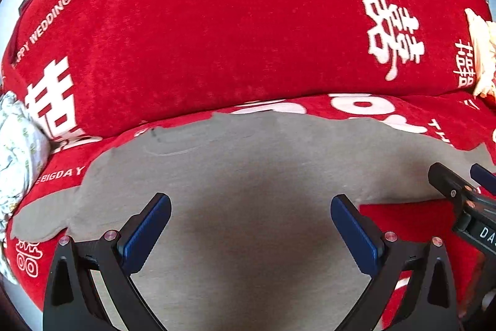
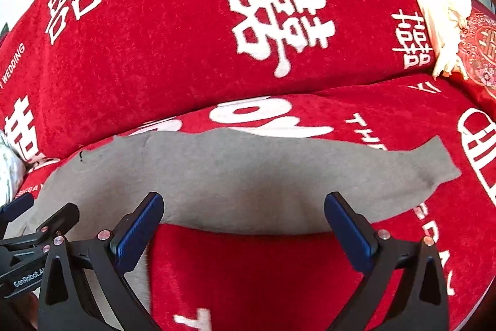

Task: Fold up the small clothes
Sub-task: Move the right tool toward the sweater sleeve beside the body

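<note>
Left hand-held gripper point(image 1: 251, 225) and right hand-held gripper point(image 2: 243, 222) both gape wide, holding nothing, poised over a flat grey garment point(image 2: 217, 176) spread on the red printed cover point(image 2: 263, 275) beneath and ahead.

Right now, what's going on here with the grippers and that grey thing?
A person holds two grippers over a grey garment spread flat on a red printed cover. The left gripper and the right gripper are both open and empty, poised above the cloth's near part. Judging by how it lies, no fold has been made yet.
</note>
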A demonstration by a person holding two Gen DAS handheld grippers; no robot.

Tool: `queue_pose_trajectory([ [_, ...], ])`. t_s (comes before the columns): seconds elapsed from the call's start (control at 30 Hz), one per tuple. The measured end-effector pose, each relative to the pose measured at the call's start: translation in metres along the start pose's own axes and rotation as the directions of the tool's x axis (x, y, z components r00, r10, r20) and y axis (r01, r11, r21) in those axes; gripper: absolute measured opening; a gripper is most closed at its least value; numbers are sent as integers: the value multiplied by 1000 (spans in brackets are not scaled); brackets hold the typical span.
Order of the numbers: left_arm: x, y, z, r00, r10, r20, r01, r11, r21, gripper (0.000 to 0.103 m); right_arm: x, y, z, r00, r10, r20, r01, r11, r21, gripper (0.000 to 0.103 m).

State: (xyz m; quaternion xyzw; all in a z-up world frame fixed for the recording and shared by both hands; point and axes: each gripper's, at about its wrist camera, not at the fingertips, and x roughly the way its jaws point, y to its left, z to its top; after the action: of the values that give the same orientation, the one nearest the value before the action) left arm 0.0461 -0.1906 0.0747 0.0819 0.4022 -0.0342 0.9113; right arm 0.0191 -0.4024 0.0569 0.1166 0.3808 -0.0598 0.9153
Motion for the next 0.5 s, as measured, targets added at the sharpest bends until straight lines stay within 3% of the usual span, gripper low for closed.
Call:
queue_pose_trajectory([
  [0.23,7,-30,8,999,-34,-9,34,999,30,103,-6,-16,4,999,-47,10,47,996,-70,103],
  [0.5,13,-53,15,997,-77,-31,78,997,27,103,5,-41,4,998,-66,-20,65,998,-22,103],
])
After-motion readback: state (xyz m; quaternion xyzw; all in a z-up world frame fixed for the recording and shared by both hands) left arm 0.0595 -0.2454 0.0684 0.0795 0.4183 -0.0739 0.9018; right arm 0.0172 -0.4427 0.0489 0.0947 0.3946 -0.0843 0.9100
